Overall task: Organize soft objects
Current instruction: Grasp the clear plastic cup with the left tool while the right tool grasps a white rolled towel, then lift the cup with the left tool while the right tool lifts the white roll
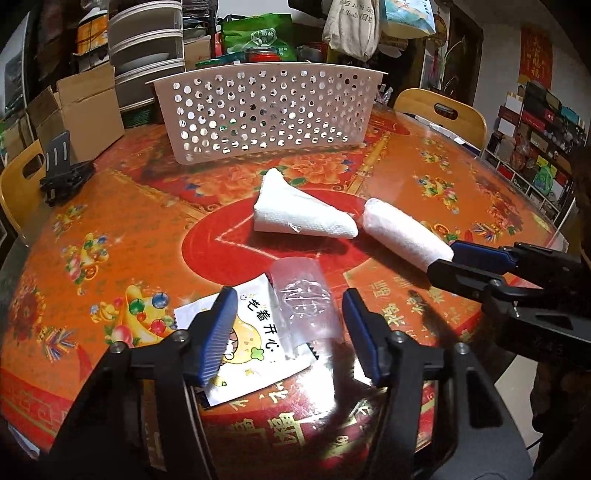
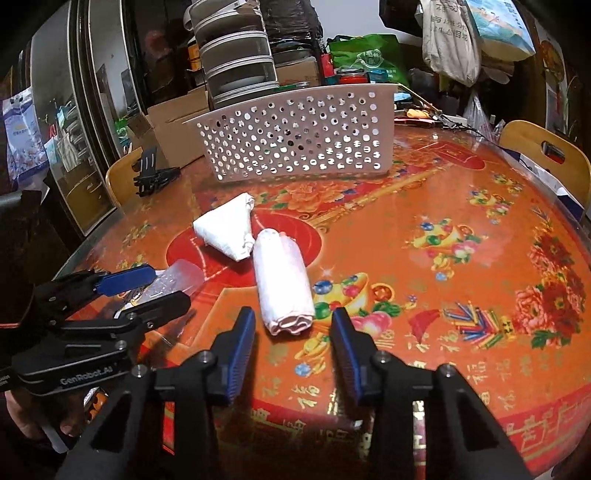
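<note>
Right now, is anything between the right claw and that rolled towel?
Nothing visible. The right claw is open, with the rolled towel lying just ahead of its fingertips on bare table.

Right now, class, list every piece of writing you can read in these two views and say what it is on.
"GenRobot.AI": white lettering on the black left gripper body.
"吃着开心": black characters on the white snack packet with a yellow cartoon.
Gold characters on the red and orange tablecloth: upside down, unreadable.
Red wall hanging, beige cloth bag, green bag: too blurred.
</note>
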`<action>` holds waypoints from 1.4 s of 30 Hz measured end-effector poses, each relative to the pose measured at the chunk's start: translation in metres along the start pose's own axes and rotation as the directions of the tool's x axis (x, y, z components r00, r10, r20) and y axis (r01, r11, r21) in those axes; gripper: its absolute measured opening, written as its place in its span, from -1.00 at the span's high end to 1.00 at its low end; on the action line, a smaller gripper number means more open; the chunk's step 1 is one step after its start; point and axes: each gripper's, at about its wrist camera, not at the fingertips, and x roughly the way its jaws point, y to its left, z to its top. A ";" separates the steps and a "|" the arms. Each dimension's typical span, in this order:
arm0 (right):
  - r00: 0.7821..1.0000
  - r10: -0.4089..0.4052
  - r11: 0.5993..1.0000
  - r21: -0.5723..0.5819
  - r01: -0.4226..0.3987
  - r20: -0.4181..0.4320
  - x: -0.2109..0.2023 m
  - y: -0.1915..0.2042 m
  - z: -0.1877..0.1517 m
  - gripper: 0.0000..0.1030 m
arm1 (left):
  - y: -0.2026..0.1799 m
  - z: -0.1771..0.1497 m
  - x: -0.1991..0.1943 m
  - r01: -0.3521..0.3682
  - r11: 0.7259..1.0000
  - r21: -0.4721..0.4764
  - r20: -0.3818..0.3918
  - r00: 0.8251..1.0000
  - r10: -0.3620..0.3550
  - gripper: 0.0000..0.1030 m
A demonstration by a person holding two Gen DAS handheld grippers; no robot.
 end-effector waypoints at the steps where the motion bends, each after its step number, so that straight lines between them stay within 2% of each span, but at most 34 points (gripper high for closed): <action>1: 1.000 0.000 1.000 -0.004 0.000 0.000 0.001 0.001 0.000 0.25 | 0.000 0.000 0.000 0.001 1.000 0.001 0.001 1.000 -0.001 0.05; 5: 1.000 0.000 1.000 -0.011 0.000 0.000 0.003 0.003 0.001 0.44 | 0.000 0.000 -0.001 0.017 1.000 0.000 0.008 1.000 -0.017 0.35; 7: 1.000 0.001 1.000 -0.015 -0.001 0.001 0.003 0.003 0.001 0.45 | -0.001 0.000 0.000 0.024 1.000 0.004 0.006 1.000 -0.024 0.46; 27: 0.997 -0.007 0.999 -0.037 0.010 0.082 -0.014 0.007 0.006 0.63 | 0.014 0.004 -0.015 0.053 0.998 -0.041 0.054 0.997 -0.051 0.47; 35: 0.993 -0.005 0.998 -0.059 0.012 0.118 -0.024 0.013 0.014 0.72 | 0.023 0.017 -0.024 0.060 0.996 -0.066 0.084 0.995 -0.055 0.47; 37: 0.993 -0.004 0.998 -0.061 0.011 0.121 -0.025 0.013 0.017 0.80 | 0.025 0.021 -0.026 0.063 0.995 -0.073 0.092 0.994 -0.056 0.47; 42: 0.992 0.007 0.998 -0.069 0.002 0.122 -0.025 0.015 0.020 0.81 | 0.031 0.028 -0.030 0.068 0.994 -0.090 0.105 0.993 -0.058 0.47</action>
